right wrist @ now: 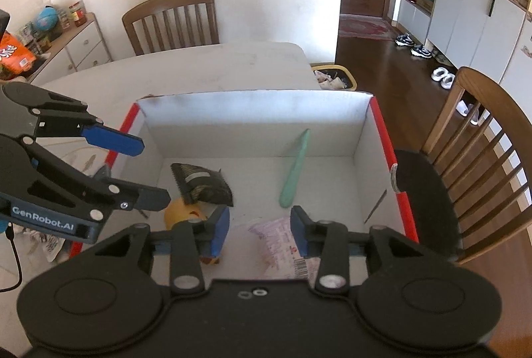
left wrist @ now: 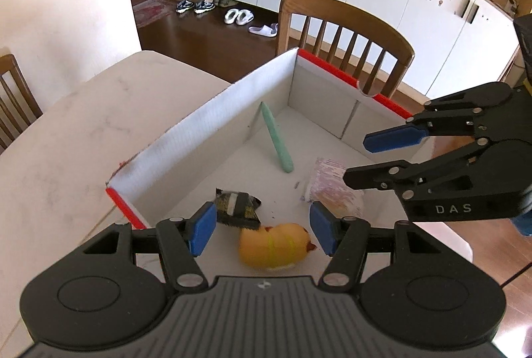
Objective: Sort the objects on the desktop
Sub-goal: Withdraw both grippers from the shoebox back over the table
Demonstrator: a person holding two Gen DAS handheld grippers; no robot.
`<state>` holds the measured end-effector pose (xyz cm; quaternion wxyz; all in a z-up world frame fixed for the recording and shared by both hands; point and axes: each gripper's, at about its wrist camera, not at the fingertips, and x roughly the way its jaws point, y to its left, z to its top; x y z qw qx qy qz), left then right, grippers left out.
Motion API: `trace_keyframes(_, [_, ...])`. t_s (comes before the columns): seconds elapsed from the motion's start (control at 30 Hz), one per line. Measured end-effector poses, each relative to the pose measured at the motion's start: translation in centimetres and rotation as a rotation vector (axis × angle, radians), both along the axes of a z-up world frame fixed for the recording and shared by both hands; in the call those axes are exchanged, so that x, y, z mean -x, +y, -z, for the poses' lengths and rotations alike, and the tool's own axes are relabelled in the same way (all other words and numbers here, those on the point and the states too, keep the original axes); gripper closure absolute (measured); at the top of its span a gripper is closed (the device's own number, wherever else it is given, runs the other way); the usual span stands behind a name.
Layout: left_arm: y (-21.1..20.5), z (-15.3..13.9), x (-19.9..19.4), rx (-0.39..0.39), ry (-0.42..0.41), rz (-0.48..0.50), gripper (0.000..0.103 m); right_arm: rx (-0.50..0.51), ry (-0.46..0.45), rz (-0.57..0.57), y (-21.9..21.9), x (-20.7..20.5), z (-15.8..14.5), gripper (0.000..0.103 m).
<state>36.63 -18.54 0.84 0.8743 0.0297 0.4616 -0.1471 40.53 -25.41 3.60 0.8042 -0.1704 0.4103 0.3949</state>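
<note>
- Four items lie inside the white cardboard box with red-edged rims on the table: a green pen-like stick, a dark snack packet, a yellow duck toy and a clear plastic pouch with a printed label.
- I hold my left gripper over the near end of the box, fingers apart and empty; the duck sits below the gap between them, untouched.
- My right gripper hangs above the pouch, its fingers parted with nothing pinched.
- Judging by this, both hands have delivered, and the box holds the sorted lot.
- Left to do: crumpled paper or wrappers show outside the box's left wall in the right wrist view; I cannot tell whether they belong to the sort. The far tabletop looks bare.
</note>
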Motion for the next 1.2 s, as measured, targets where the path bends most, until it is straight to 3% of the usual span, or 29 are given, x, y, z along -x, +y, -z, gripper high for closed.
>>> trace_keyframes(0.07, [0.0, -0.2, 0.5, 0.007, -0.002, -0.003, 0.042, -0.005, -0.001, -0.004, -0.1, 0.3, -0.1, 0.058])
trace_keyframes(0.13, [0.0, -0.4, 1.0, 0.017, -0.005, -0.004, 0.040, -0.011, -0.003, -0.006, -0.3, 0.5, -0.3, 0.047])
trace_keyframes(0.2, [0.0, -0.7, 1.7, 0.021, -0.014, -0.005, 0.032, -0.012, -0.004, -0.005, -0.5, 0.8, -0.4, 0.047])
trace_keyframes(0.3, [0.2, -0.8, 2.5, 0.033, -0.023, -0.014, 0.031, -0.011, -0.007, 0.001, -0.6, 1.1, -0.5, 0.045])
trace_keyframes(0.4, [0.5, -1.0, 3.4, 0.043, -0.038, -0.027, 0.025, -0.019, -0.012, 0.009, -0.7, 1.4, -0.4, 0.033])
trace_keyframes(0.7, [1.7, -1.4, 6.0, 0.063, -0.082, -0.040, 0.007, -0.019, -0.031, 0.044, -0.3, 3.1, -0.4, 0.013])
trace_keyframes(0.77, [2.1, -1.6, 6.7, 0.065, -0.096, -0.038, 0.002, -0.024, -0.030, 0.050, -0.3, 3.7, -0.5, 0.012])
trace_keyframes(1.2, [5.2, -2.2, 11.3, 0.092, -0.135, -0.028, 0.000, -0.036, -0.048, 0.075, 1.9, 8.5, -1.4, 0.011])
